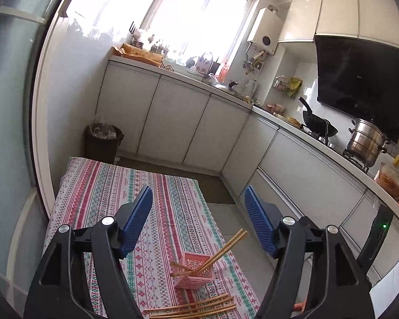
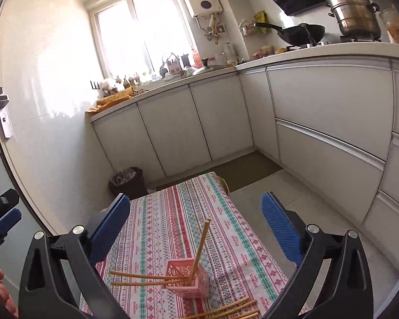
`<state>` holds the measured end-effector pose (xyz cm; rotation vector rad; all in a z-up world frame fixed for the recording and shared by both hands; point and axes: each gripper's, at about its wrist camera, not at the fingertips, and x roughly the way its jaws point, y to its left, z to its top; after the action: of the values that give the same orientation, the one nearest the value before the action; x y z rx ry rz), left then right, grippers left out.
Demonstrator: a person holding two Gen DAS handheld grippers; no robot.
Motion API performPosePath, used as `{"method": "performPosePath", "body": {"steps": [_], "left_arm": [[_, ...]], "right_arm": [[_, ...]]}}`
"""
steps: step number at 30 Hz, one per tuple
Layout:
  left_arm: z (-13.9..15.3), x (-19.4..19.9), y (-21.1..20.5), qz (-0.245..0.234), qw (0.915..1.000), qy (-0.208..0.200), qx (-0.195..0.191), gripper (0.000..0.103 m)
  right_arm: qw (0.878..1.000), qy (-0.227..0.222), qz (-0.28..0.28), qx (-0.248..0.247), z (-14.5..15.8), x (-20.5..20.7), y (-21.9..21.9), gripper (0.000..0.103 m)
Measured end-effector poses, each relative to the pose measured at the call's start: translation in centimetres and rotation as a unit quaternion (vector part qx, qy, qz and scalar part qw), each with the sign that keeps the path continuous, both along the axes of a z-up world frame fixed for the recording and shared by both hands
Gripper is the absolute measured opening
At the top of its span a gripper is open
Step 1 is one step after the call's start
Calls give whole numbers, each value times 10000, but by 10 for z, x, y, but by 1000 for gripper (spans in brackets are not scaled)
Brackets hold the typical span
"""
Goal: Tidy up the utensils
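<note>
- Pink plastic lattice basket [image 1: 194, 271] stands on the worktop [image 1: 101, 186] near its right edge, toward the near end, in the left wrist view; the worktop is covered by a striped patterned cloth.
- Several wooden chopsticks [image 1: 223, 250] stick out of the basket: some lean up and out past the right edge of the worktop, others poke out low to the left over the basket's rim.
- More loose chopsticks [image 1: 194, 307] lie flat on the cloth just in front of the basket, roughly side by side across the near end.
- Left hand-held gripper [image 1: 199, 207] hangs above the worktop with its blue ribbed fingers [image 1: 137, 220] wide apart and nothing between them.
- Beyond the far end, a dark bin [image 1: 103, 142] stands on the floor by the white cabinets.

- In the right wrist view, the basket [image 2: 188, 279] sits near the middle of the worktop's [image 2: 173, 212] near end.
- One chopstick [image 2: 201, 244] rises steeply from it, and two chopsticks [image 2: 141, 279] jut out nearly level to the left.
- Loose chopsticks [image 2: 231, 309] lie on the cloth at the near right corner.
- Right hand-held gripper [image 2: 196, 220] is held above the worktop, its fingers [image 2: 279, 226] spread wide and empty.
- On the counter at the right stand a black wok [image 2: 303, 32] and a steel pot [image 2: 353, 10].
</note>
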<state>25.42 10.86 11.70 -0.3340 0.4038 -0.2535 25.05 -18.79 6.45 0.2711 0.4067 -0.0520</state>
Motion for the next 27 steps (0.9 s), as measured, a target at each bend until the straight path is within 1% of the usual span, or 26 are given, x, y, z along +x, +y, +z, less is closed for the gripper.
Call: {"method": "performPosePath", "body": {"steps": [1, 2, 4, 6, 8, 11, 13, 14, 15, 16, 18, 19, 21, 23, 24, 25, 26, 27], "left_arm": [[0, -1, -2, -9, 10000, 7, 24, 77], [-1, -3, -4, -13, 10000, 9, 48, 80], [-1, -7, -10, -48, 9999, 35, 96, 90], [-2, -11, -14, -97, 9998, 57, 173, 95], [-3, -14, -22, -215, 9992, 81, 331, 96], [-9, -18, -39, -502, 9962, 154, 693, 96], [-16, -20, -52, -763, 9920, 211, 982, 96], [-20, -21, -60, -945, 9886, 259, 1140, 96], [-25, -22, -68, -1183, 9841, 323, 1287, 96], [-30, -22, -78, -1521, 9770, 394, 1441, 96], [-39, -28, -100, -2168, 9601, 382, 1728, 96], [-45, -32, -113, -2508, 9485, 341, 1906, 96], [-61, -37, -141, -3127, 9184, 366, 2397, 96], [-83, -40, -167, -3774, 8790, 443, 2881, 96], [-96, -40, -178, -4082, 8569, 535, 3103, 96], [-110, -38, -188, -4298, 8376, 663, 3307, 96], [-124, -36, -198, -4479, 8190, 804, 3495, 96], [-137, -31, -207, -4632, 8012, 953, 3666, 96]], "right_arm": [[10000, 41, 2, -21, -1, -4, -1, 96], [10000, 88, 12, -40, -2, -7, -2, 96], [9998, 163, 12, -79, -6, -17, -3, 96], [9997, 233, -21, -64, -10, -26, -7, 96], [9994, 340, -72, 35, -15, -36, -14, 96], [9974, 656, -165, 230, -30, -49, -28, 96], [9949, 911, -258, 341, -45, -59, -38, 96], [9935, 1021, -317, 398, -54, -65, -43, 96], [9918, 1136, -389, 427, -64, -72, -49, 96], [9901, 1263, -438, 424, -75, -77, -53, 96], [9857, 1560, -537, 337, -100, -86, -64, 96], [9830, 1707, -609, 295, -113, -90, -71, 96], [9777, 1906, -801, 368, -137, -98, -86, 96], [9717, 2053, -1043, 522, -158, -107, -103, 96], [9676, 2148, -1169, 628, -167, -110, -111, 96], [9625, 2246, -1262, 845, -173, -111, -119, 96], [9599, 2233, -1275, 1116, -175, -114, -128, 96], [9584, 2179, -1323, 1281, -176, -116, -135, 96]]}}
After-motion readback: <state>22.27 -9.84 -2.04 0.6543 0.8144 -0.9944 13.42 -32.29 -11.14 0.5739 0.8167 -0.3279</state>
